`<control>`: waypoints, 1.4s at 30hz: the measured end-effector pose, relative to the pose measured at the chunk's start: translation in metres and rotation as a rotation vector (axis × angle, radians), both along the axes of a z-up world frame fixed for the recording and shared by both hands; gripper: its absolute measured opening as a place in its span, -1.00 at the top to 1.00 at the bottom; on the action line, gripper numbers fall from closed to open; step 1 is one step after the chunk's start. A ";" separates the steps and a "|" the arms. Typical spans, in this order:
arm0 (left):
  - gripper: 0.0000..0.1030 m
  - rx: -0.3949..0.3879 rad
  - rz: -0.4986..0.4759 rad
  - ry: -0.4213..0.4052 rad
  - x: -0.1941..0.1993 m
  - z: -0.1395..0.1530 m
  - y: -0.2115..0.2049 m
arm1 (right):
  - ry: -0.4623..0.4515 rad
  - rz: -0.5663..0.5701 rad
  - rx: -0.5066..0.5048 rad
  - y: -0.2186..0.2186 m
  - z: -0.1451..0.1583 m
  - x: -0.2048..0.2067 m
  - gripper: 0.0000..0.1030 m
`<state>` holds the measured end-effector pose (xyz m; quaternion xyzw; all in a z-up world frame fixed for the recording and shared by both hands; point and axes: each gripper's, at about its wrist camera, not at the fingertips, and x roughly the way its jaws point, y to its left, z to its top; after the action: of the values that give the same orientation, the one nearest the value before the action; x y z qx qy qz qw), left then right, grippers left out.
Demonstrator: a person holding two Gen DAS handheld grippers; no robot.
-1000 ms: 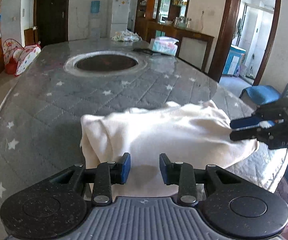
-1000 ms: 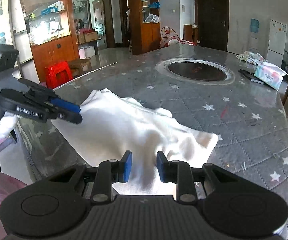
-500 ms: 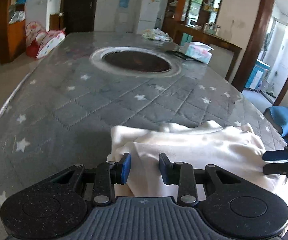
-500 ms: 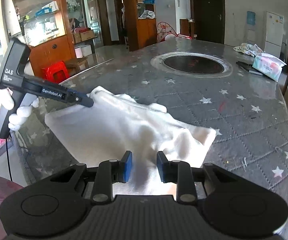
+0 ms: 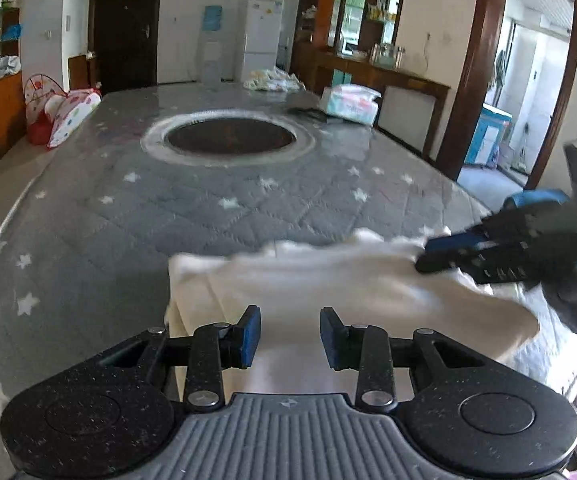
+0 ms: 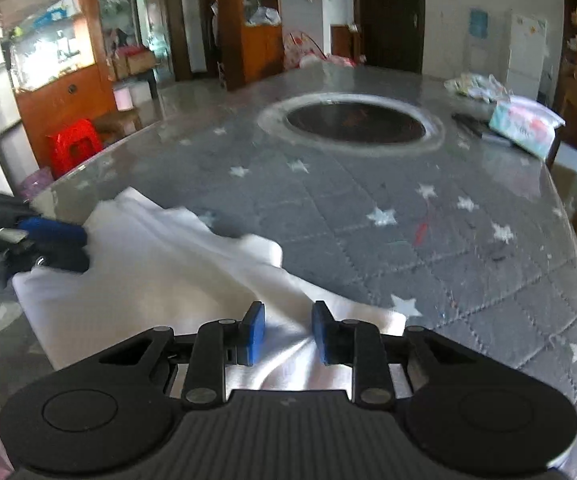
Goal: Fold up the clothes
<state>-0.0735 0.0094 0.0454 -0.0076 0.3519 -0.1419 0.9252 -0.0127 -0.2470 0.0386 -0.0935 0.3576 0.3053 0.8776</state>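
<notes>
A white garment [image 5: 328, 284] lies partly folded near the front edge of the grey star-patterned table [image 5: 208, 216]. It also shows in the right wrist view [image 6: 160, 280]. My left gripper [image 5: 290, 336] is open just above the garment's near edge, with no cloth between the pads. My right gripper [image 6: 286, 332] is open over the garment's right corner, where the cloth bunches below the pads. Each gripper shows in the other's view: the right one [image 5: 440, 254] at the garment's far right side, the left one [image 6: 68, 248] at its left side.
A round dark inset [image 5: 230, 138] sits in the table's middle. A tissue pack [image 5: 352, 104] and a heap of cloth [image 5: 272, 78] lie at the far end. A red stool [image 6: 74, 148] and cabinets stand beside the table.
Both grippers stayed open. The left gripper swung from the garment's far left corner back toward its near edge. The right gripper moved in over the garment's right side.
</notes>
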 end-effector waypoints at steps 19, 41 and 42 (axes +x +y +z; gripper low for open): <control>0.19 -0.034 0.035 0.002 -0.013 -0.006 0.010 | 0.057 0.257 -0.009 0.115 0.010 0.043 0.53; 0.19 -0.016 0.018 0.017 -0.027 -0.008 0.012 | -0.061 0.193 -0.077 0.125 -0.004 0.038 0.90; 0.19 -0.017 0.017 0.019 -0.028 -0.007 0.013 | -0.049 0.188 -0.064 0.124 -0.005 0.040 0.90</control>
<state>-0.1012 0.0220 0.0382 -0.0199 0.3594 -0.1369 0.9229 0.0269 -0.1226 0.0336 -0.1622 0.3352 0.3723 0.8501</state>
